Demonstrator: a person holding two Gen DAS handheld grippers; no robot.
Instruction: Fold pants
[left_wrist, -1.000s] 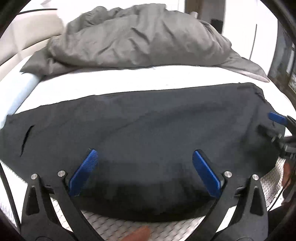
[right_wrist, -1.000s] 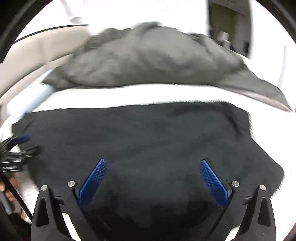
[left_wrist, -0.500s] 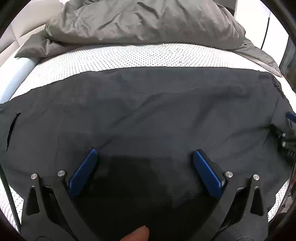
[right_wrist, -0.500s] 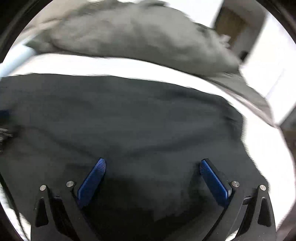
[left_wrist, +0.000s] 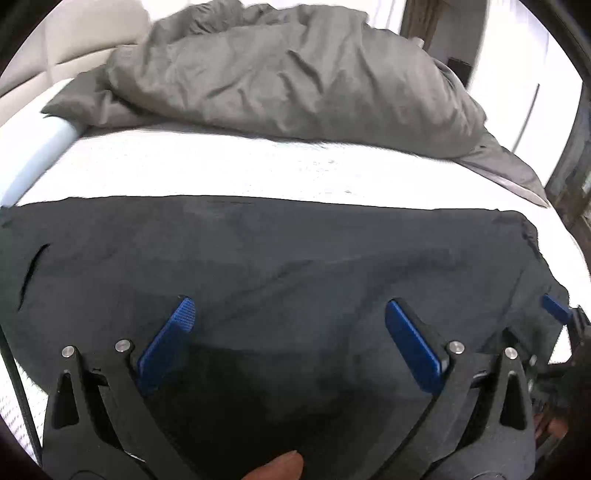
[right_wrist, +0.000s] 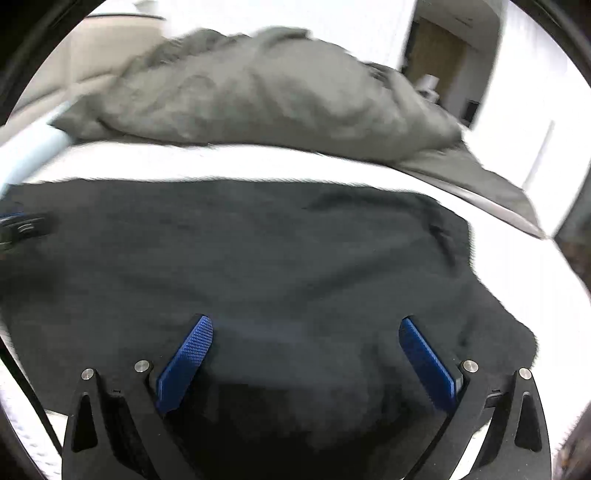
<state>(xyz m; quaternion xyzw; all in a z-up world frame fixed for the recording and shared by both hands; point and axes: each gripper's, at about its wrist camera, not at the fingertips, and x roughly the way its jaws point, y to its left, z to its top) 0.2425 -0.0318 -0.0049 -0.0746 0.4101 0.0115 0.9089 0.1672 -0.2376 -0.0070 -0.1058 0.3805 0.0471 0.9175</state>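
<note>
Lying flat across the near half of the white mattress (left_wrist: 221, 166), well short of the crumpled grey duvet (left_wrist: 295, 74), the black fabric pants (left_wrist: 277, 258) sit beneath the left gripper (left_wrist: 288, 328) and right gripper (right_wrist: 306, 347), both spread wide, probably poised to pinch the near edge for a fold.
</note>
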